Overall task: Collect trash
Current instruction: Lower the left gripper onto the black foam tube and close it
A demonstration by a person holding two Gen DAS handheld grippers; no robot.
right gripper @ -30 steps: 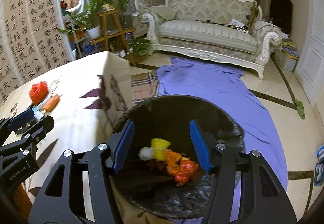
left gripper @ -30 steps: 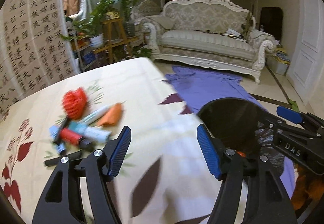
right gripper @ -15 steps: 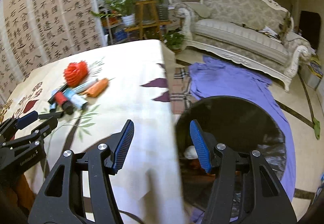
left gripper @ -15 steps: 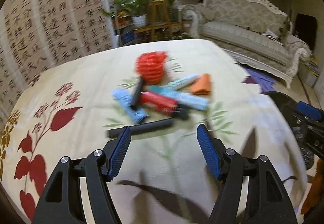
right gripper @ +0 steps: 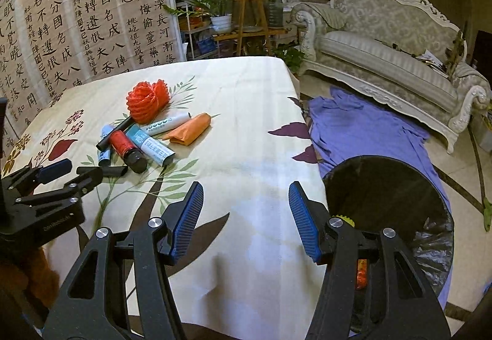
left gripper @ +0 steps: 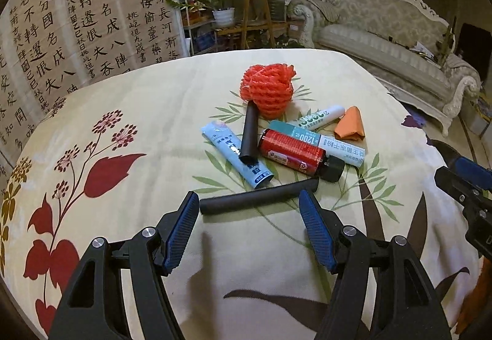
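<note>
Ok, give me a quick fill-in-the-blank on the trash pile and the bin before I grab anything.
1. The black tube nearest the left gripper lies ____ on the tablecloth.
2. The mesh ball is ____ in colour.
3. The bin beside the table is lined with a ____ bag.
4. Both grippers hold ____.

Missing: flat; red; black; nothing

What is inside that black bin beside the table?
The black bin holds a yellow scrap and something orange-red; the right claw covers whatever else is in it.
</note>
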